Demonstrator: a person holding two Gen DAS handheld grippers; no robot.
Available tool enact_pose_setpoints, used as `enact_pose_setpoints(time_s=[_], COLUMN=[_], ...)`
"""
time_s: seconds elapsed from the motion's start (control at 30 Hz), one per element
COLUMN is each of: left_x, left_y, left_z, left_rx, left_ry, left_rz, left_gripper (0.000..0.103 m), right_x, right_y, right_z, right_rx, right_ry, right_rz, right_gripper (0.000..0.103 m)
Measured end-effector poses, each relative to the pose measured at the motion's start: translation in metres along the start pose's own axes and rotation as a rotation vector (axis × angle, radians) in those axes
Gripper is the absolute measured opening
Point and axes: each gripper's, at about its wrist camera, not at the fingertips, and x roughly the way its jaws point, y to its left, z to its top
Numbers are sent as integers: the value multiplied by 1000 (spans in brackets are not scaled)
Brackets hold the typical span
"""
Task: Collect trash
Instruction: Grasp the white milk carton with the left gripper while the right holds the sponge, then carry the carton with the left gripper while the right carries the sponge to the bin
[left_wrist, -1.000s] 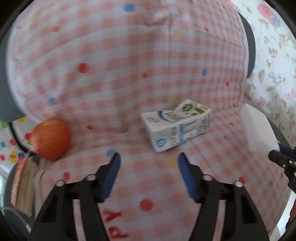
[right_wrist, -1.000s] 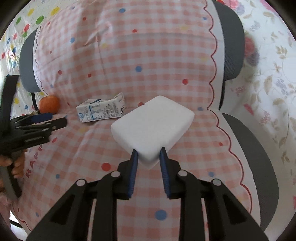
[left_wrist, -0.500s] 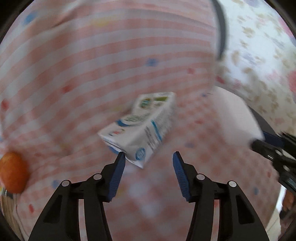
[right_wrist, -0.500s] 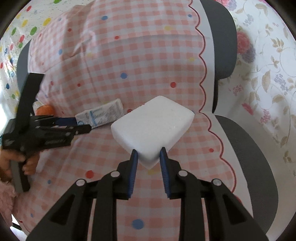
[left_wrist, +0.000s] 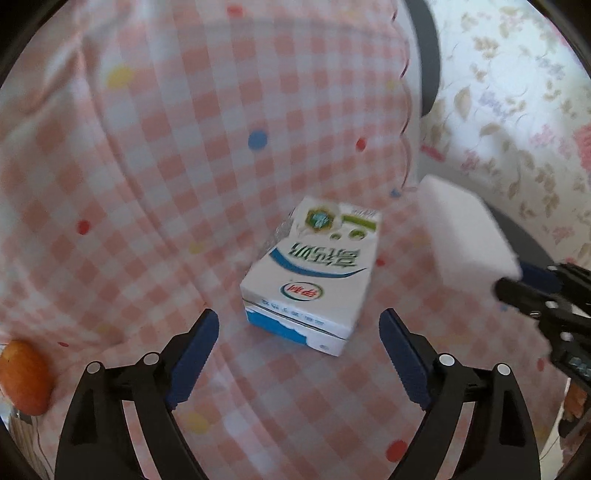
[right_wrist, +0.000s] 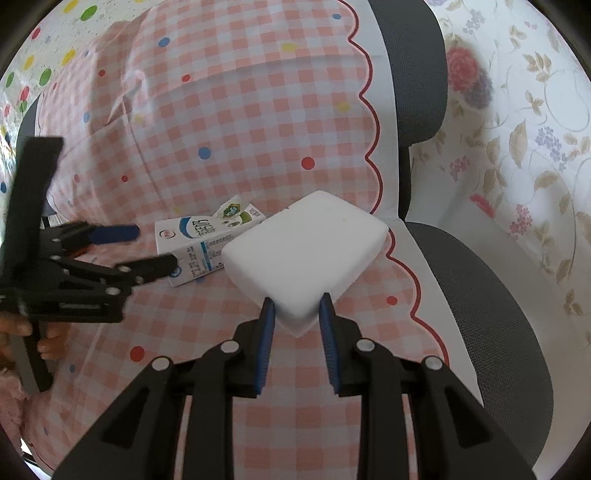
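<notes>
Left gripper hangs over the seat of an office chair draped in a pink checked cloth, fingers spread wide and released; they have just been opening, and nothing is pressed between the pads. Milk carton lies flat on the cloth, straight ahead at twelve o'clock from the left fingertips, its near end just beyond and between them. Long axis runs from about six to one o'clock in the left wrist view, so nearly in line with the approach; the fingers stand either side of its narrow width, apart from both faces. Left hand is clearly the nearer one. Right gripper is clenched on one corner of a white foam block, held above the seat; from the right wrist view the carton sits at ten o'clock, partly behind the block. An orange fruit rests at eight o'clock from the left gripper, well apart from the carton. Judgement: the carton is the next piece of trash; a short advance and a squeeze across its width should do. The slight skew could make it twist.
</notes>
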Motion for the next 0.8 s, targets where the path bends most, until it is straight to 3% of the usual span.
enact_pose_setpoints(time_s=[0.3, 0.47, 0.57, 0.8], left_x=[16, 5, -12, -80], left_y=[-6, -20, -26, -41], left_z=[14, 10, -1, -48], left_rx=[90, 128, 127, 48], left_ry=[14, -35, -66, -158], left_rz=[-40, -59, -69, 0], left_gripper=[88, 74, 73, 71], right_x=[3, 2, -3, -35], right_y=[-6, -8, -6, 6], right_z=[2, 0, -3, -21], right_rx=[18, 27, 30, 34], right_ry=[3, 7, 10, -14], right_rz=[25, 31, 30, 26], right_gripper=[25, 25, 25, 25])
